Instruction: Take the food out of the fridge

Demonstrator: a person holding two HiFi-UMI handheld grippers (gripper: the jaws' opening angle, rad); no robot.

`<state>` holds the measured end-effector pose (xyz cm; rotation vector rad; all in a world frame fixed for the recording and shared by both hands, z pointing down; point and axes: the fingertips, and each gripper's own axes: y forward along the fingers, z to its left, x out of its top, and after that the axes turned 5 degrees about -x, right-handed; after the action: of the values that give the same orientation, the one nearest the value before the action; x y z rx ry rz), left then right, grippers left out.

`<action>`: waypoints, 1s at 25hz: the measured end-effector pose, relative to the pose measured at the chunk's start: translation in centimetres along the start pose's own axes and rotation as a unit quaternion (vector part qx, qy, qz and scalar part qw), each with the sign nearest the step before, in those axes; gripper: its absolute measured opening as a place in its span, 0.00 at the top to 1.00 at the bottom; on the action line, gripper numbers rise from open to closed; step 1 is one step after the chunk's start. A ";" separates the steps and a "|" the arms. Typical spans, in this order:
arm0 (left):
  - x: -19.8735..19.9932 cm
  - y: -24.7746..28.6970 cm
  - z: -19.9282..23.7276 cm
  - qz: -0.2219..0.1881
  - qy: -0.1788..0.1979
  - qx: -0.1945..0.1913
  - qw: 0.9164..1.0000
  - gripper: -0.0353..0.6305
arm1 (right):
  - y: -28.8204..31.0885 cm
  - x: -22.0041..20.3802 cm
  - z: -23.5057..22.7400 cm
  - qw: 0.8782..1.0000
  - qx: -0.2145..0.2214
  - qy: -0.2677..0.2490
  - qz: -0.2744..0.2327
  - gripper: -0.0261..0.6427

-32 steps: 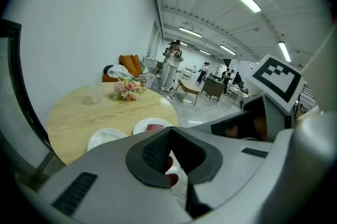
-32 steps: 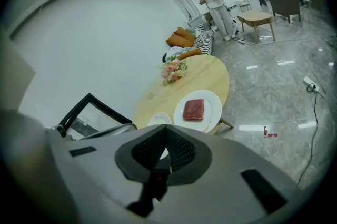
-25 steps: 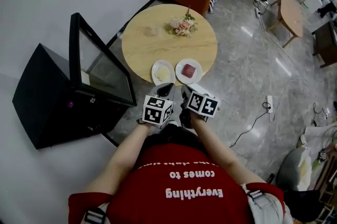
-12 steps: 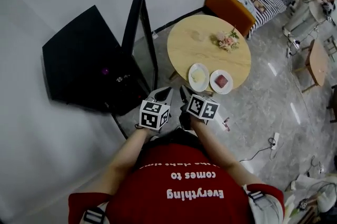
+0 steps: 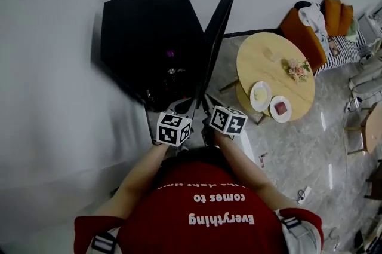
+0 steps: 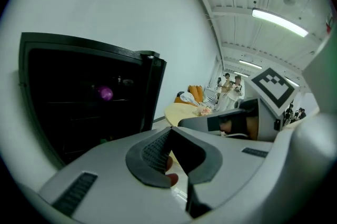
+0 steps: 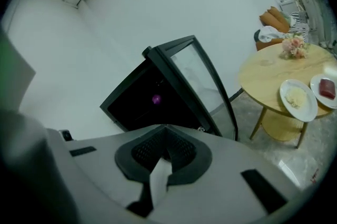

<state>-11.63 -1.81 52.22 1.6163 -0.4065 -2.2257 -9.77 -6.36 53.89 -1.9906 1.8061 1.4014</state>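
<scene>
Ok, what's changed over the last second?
The person has turned from the round table to face the fridge: it now sits straight ahead, the table off to the right. The left gripper and right gripper came round too, side by side, shut and empty. Unchanged: fridge door open, two plates on the table.

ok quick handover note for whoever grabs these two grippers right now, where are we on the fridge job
Left gripper: fingers shut, empty, aimed at the black fridge.
Right gripper: fingers shut, empty, beside the left.
The fridge's glass door stands open; a small round purple thing sits inside, can't tell what.
Round wooden table beside it holds a white plate of pale yellow food, a white plate with a red piece, and flowers.
Done: apparently two plates out. Left: probably the purple thing; check the dark shelves for more.
</scene>
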 end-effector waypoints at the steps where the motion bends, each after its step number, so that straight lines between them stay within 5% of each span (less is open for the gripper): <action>1: -0.2 -1.1 0.7 -0.005 -0.002 0.008 1.000 0.94 | 0.4 -0.6 1.1 1.000 0.005 -0.008 0.003 0.94; 13: 0.0 -7.9 7.9 -0.056 -0.043 0.079 0.994 0.94 | 3.9 -4.2 11.1 0.988 0.093 -0.118 0.033 0.94; 19: 1.0 -7.0 10.6 -0.074 -0.066 0.091 0.991 0.94 | 6.8 -3.3 11.2 0.984 0.084 -0.152 0.038 0.93; 25: 2.2 -6.3 12.7 -0.079 -0.077 0.103 0.989 0.94 | 10.5 -0.5 11.0 0.981 0.062 -0.181 0.033 0.70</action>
<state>-25.12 3.08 51.52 1.6329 -0.5851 -2.5097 -24.36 -2.13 52.94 -1.5109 1.7564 1.5110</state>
